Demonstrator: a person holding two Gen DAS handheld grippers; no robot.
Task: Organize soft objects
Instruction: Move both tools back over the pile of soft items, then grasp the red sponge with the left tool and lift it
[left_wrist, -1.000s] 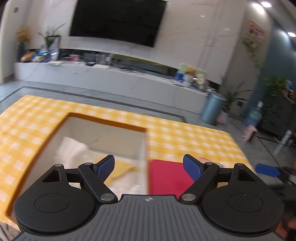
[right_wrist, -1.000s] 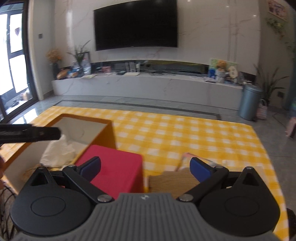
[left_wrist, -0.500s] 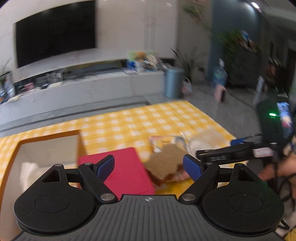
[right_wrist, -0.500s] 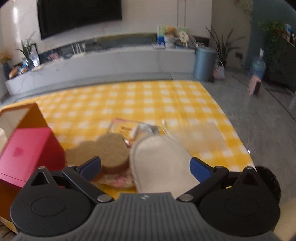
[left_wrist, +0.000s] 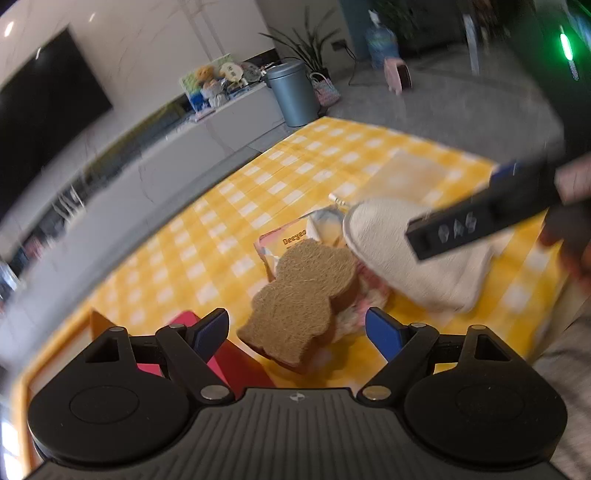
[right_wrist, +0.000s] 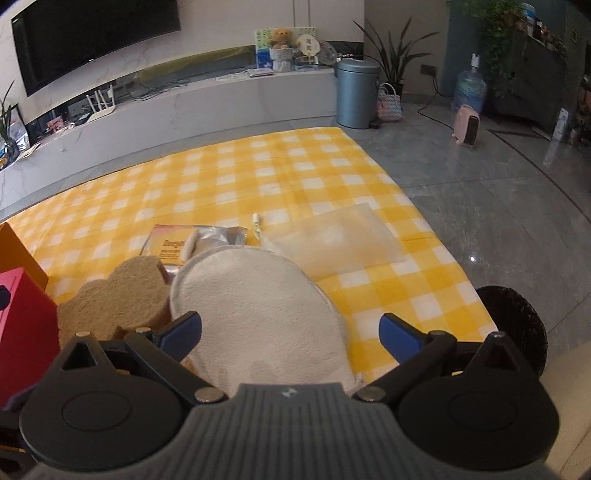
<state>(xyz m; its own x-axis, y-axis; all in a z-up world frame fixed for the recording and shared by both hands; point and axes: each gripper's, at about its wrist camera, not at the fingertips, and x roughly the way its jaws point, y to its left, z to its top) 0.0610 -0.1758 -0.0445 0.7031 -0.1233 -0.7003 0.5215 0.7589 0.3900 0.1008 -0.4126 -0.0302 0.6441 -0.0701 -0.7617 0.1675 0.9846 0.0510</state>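
Right wrist view: the right gripper (right_wrist: 290, 332) stands apart and empty, directly over the white mitt (right_wrist: 258, 317), whose long axis runs forward between its fingers. The left gripper (left_wrist: 297, 332), likewise apart, faces the brown sponge (left_wrist: 306, 295) beside it on the checked cloth (right_wrist: 258, 177).

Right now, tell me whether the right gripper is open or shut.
Open. In the right wrist view the right gripper has its blue fingertips spread wide, with the cream mitt lying between them, ungripped.
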